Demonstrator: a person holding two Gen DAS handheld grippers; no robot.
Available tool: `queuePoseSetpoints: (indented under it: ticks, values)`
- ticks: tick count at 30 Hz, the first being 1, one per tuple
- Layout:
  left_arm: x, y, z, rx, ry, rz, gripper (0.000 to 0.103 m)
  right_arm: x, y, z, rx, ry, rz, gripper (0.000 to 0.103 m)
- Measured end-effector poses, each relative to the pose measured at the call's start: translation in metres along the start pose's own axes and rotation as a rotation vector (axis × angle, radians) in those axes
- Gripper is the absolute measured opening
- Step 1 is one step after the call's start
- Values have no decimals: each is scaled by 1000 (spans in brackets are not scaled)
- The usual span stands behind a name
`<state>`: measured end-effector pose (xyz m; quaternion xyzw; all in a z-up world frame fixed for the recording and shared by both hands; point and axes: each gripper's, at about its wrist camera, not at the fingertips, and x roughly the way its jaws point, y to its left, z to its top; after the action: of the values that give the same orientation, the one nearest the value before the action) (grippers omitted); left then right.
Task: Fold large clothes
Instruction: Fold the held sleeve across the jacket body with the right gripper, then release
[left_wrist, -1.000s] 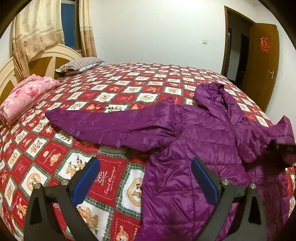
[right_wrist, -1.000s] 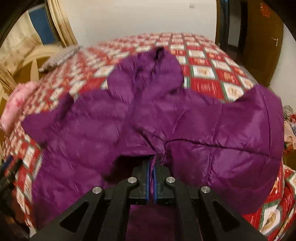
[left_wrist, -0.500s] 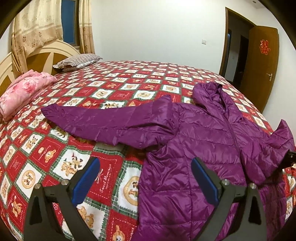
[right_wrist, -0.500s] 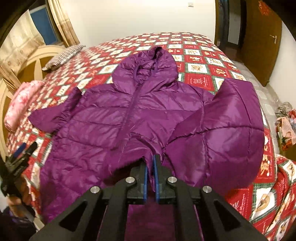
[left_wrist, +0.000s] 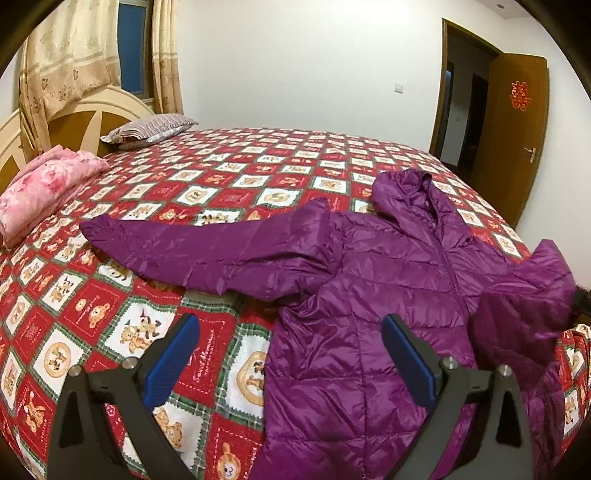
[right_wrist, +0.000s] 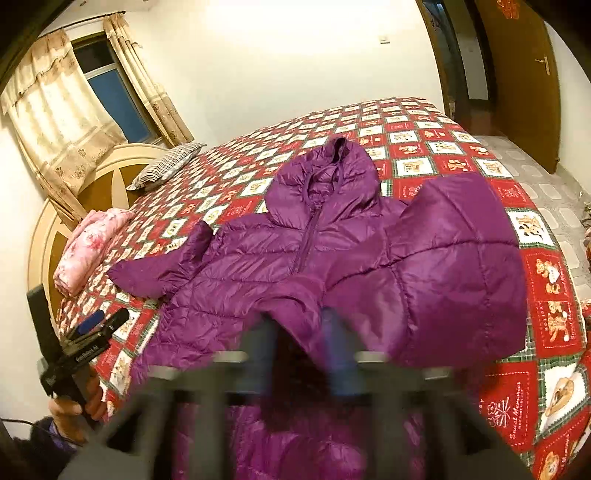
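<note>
A purple hooded puffer jacket (left_wrist: 369, 280) (right_wrist: 266, 258) lies front up, zipped, on the bed. One sleeve (left_wrist: 192, 251) stretches out flat toward the headboard. The other sleeve (right_wrist: 450, 266) is folded over the jacket's front, its cuff (right_wrist: 295, 310) lying between the blurred fingers of my right gripper (right_wrist: 299, 332). Those jaws are opening and stand apart from the cuff. My left gripper (left_wrist: 288, 325) (right_wrist: 92, 325) hovers open over the quilt by the jacket's side, with nothing between its blue pads (left_wrist: 173, 354).
The bed's red and white patchwork quilt (left_wrist: 229, 177) runs to a cream headboard (left_wrist: 92, 110). A folded pink blanket (left_wrist: 44, 188) and a striped pillow (left_wrist: 147, 127) lie near it. A brown door (left_wrist: 513, 147) stands open to the right. A hand (right_wrist: 70, 406) holds the left gripper.
My right gripper went from shut on the sleeve cuff to open, letting it drop onto the jacket, and pulled back and up. The left gripper stayed put.
</note>
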<state>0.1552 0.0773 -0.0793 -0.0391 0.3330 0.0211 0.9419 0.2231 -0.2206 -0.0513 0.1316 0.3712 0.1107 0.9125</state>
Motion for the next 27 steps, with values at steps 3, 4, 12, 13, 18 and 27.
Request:
queuePoseSetpoints:
  ticks: [3,4,12,13,18,27]
  values:
    - [-1,2,0,-9,0,-4,101,-6,9,6,-9,15,39,102]
    - [-1,2,1,-14,0,-5,101,-4,12,7,-17,36,19,102]
    - [-2,0,0,-4,0,-5,101,38,76,-20,-387,147,-68,102]
    - [-3,1,0,-5,-1,-3,101,56,82,-28,-436,186,-102,98]
    - [-5,13,1,-8,-13,23,101,122,53,-47,-376,365,-237,34]
    - [15,48,7,-101,12,65,101,108,65,10,-121,128,-63,16]
